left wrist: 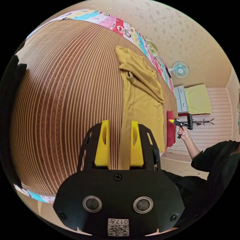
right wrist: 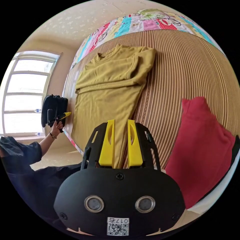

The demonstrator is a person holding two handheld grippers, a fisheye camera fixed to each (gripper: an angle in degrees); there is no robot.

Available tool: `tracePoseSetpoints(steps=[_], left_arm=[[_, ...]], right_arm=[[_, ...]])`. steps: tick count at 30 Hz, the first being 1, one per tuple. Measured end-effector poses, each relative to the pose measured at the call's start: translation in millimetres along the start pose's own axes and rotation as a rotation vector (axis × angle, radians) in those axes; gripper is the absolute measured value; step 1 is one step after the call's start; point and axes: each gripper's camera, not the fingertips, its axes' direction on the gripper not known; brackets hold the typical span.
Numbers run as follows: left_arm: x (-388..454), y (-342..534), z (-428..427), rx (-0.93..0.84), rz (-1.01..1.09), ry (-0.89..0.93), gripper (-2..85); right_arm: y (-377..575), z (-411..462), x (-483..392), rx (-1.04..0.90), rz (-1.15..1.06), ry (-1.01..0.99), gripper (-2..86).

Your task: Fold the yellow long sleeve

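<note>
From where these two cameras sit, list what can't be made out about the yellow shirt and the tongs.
- Left gripper view: the yellow shirt near hem lies behind the left tongs and their black body, so no grip can be judged.
- Right gripper view: the right tongs cover the hem likewise.
- Right gripper view: the red cloth runs off the picture's edge.
- Both: the folded sleeve hides the chest beneath it.

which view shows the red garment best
The right gripper view: the red garment lies large and unobstructed on the striped mat. The left gripper view shows just a thin red sliver past the yellow long sleeve shirt.
</note>
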Motion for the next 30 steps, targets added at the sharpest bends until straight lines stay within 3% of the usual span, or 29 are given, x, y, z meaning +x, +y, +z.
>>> tracePoseSetpoints(steps=[7,10,14,19,23,27,30], left_arm=[[-8,108,-9,-0.227,0.008,0.026,11.8],[-11,125,-20,-0.235,0.012,0.041,9.7],[-21,129,-29,-0.257,-0.006,0.100,5.0],[-16,133,-55,-0.271,0.001,0.102,3.8],[-30,131,-87,-0.265,-0.016,0.161,3.7],[-35,123,-113,-0.280,-0.005,0.187,3.6],[-37,113,-135,-0.305,0.013,0.186,3.5]], right_arm=[[129,6,6,-0.010,0.180,-0.104,9.5],[151,-2,8,-0.007,0.204,-0.081,9.9],[163,-16,18,-0.005,0.185,-0.114,10.0],[178,-45,47,-0.025,0.228,-0.308,11.4],[186,-51,49,-0.053,0.214,-0.353,10.5],[197,-60,72,0.018,0.327,-0.471,8.2],[204,-77,70,0.001,0.305,-0.384,6.3]])
